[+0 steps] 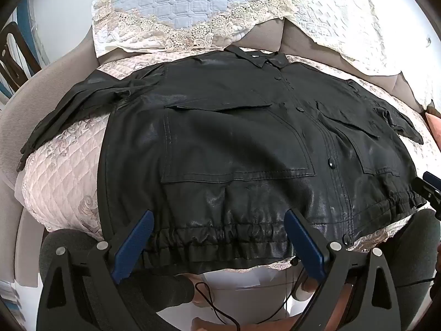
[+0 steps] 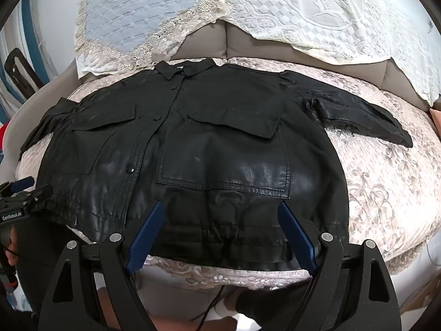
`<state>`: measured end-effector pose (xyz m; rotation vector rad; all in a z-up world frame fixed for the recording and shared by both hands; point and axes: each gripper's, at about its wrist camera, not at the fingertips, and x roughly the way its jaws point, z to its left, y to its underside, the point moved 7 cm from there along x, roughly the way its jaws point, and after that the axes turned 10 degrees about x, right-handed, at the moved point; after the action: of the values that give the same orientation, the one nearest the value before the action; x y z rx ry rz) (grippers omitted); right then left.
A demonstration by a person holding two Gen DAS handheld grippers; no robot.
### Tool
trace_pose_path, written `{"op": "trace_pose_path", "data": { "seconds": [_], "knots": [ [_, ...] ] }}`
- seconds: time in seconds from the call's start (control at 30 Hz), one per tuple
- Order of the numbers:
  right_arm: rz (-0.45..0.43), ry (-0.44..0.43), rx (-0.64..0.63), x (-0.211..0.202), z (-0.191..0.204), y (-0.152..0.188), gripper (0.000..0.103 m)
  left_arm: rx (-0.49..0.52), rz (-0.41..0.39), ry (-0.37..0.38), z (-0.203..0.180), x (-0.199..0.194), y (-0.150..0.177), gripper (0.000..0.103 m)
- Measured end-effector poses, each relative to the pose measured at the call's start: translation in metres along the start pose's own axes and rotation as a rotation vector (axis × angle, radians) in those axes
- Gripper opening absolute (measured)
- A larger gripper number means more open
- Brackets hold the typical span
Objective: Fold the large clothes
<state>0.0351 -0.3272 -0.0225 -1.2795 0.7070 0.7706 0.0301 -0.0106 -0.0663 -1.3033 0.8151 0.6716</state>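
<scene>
Jacket (image 1: 237, 138) lies flat, front up, mid-frame on the quilted sofa cover (image 1: 63, 171), sleeves spread, ready for folding. I hold left gripper (image 1: 217, 237) and right gripper (image 2: 220, 231) spread wide over its gathered hem (image 2: 220, 237) at the bottom of each frame, gripping nothing.

left wrist: looks steeply down along its blue fingers (image 1: 137, 244), close above the black jacket (image 1: 234, 151) hem | right wrist: same tilt, close over the hem further along | shared: jacket, quilted sofa cover (image 2: 380, 182) — each view catches the other gripper at its edge
</scene>
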Motion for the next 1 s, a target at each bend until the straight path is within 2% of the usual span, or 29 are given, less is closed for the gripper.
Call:
{"op": "trace_pose_path", "data": {
  "seconds": [0.63, 0.87, 1.0],
  "knots": [
    [-0.002, -0.017, -0.003, 0.001, 0.007, -0.004, 0.085, 0.016, 0.002, -0.010, 0.003, 0.003, -0.003, 0.097],
    [-0.005, -0.023, -0.003, 0.002, 0.009, -0.004, 0.085, 0.020, 0.006, 0.011, 0.003, 0.006, -0.002, 0.097],
    [-0.003, -0.029, -0.004, 0.004, 0.013, -0.004, 0.085, -0.020, 0.000, 0.053, 0.006, 0.007, -0.002, 0.097]
  ]
}}
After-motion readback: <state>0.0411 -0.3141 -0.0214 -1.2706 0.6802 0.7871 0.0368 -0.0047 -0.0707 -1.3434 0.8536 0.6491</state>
